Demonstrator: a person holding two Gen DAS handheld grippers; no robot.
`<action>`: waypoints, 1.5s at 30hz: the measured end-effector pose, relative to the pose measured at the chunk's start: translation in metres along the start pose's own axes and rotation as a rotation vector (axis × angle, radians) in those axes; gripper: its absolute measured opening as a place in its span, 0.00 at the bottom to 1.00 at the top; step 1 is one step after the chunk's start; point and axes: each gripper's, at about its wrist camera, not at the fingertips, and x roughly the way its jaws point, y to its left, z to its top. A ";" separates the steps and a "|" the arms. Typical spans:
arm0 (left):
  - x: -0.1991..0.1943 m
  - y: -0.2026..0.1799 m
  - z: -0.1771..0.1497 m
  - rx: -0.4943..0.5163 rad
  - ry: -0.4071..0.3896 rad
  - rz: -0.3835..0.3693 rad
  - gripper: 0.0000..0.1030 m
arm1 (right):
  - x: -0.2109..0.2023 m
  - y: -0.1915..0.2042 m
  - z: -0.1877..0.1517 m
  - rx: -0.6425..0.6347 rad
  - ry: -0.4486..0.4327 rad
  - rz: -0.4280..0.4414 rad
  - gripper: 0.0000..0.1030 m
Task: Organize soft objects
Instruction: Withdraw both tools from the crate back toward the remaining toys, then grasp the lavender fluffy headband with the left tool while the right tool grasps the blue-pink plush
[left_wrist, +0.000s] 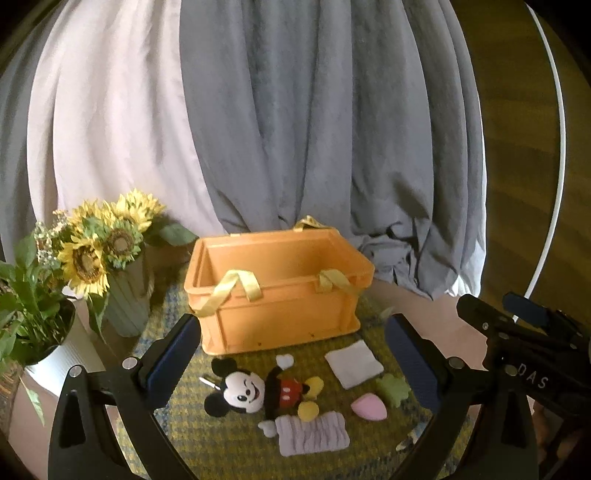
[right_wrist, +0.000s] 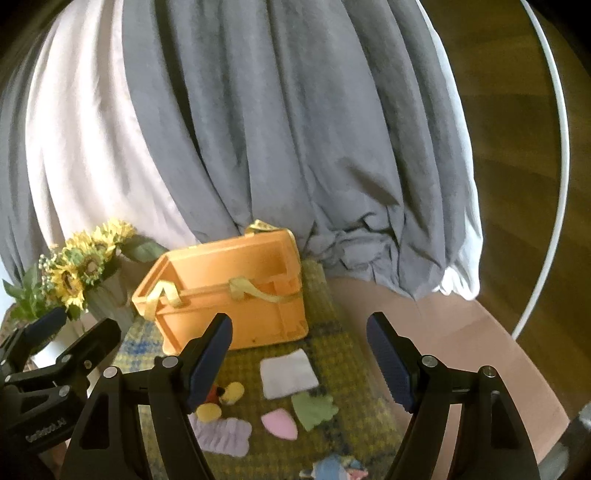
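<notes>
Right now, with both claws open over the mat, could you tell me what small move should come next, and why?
Probably lower the left claw onto the mouse plush. It lies between the open fingers, the orange bin behind it looks empty, and neither claw holds anything.

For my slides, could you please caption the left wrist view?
Open left gripper above a mouse plush, small cloths and an empty orange bin.

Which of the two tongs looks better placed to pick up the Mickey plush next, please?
Probably the left tongs: the Mickey plush lies centred between its open fingers, while the right tongs frames the white cloth instead.
</notes>
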 end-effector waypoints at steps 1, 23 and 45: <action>0.001 0.000 -0.002 0.003 0.008 -0.003 0.99 | 0.000 -0.001 -0.002 0.004 0.006 -0.005 0.74; 0.026 -0.005 -0.062 0.058 0.202 -0.076 0.99 | 0.007 -0.016 -0.063 0.072 0.154 -0.111 0.74; 0.065 -0.010 -0.128 0.059 0.387 -0.124 0.99 | 0.031 -0.031 -0.137 0.137 0.336 -0.159 0.74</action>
